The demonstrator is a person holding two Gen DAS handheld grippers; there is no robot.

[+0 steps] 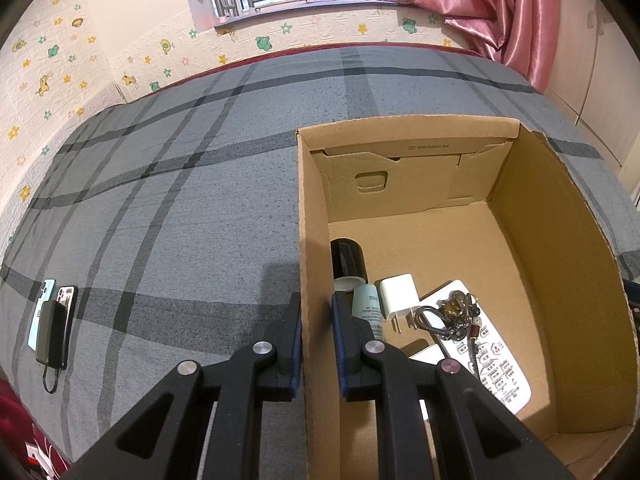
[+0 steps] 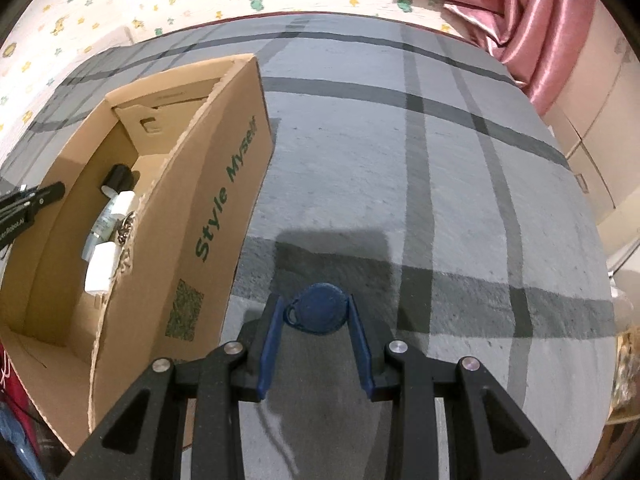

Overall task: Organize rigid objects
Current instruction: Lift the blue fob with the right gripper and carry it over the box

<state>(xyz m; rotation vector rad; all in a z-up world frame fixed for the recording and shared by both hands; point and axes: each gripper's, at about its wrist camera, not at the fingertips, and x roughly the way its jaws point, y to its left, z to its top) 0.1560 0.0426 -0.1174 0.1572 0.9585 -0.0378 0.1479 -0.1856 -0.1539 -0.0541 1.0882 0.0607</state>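
A cardboard box (image 1: 560, 240) stands on the grey plaid bed. Inside lie a black-capped bottle (image 1: 348, 260), a pale green tube (image 1: 368, 308), a white charger (image 1: 400, 294), a key bunch (image 1: 452, 312) and a white remote (image 1: 492, 360). My left gripper (image 1: 316, 304) straddles the box's left wall, its jaws closed on the wall. My right gripper (image 2: 316, 312) is shut on a round blue key fob (image 2: 320, 308) and holds it above the bed, right of the box (image 2: 208, 200). The left gripper's tip (image 2: 36, 200) shows at the box's left wall.
Two phones (image 1: 60, 304) and a black power bank (image 1: 52, 332) with a cable lie on the bed at far left. A patterned wall, a window and a pink curtain (image 1: 504, 12) stand behind the bed. Cupboards are at the right.
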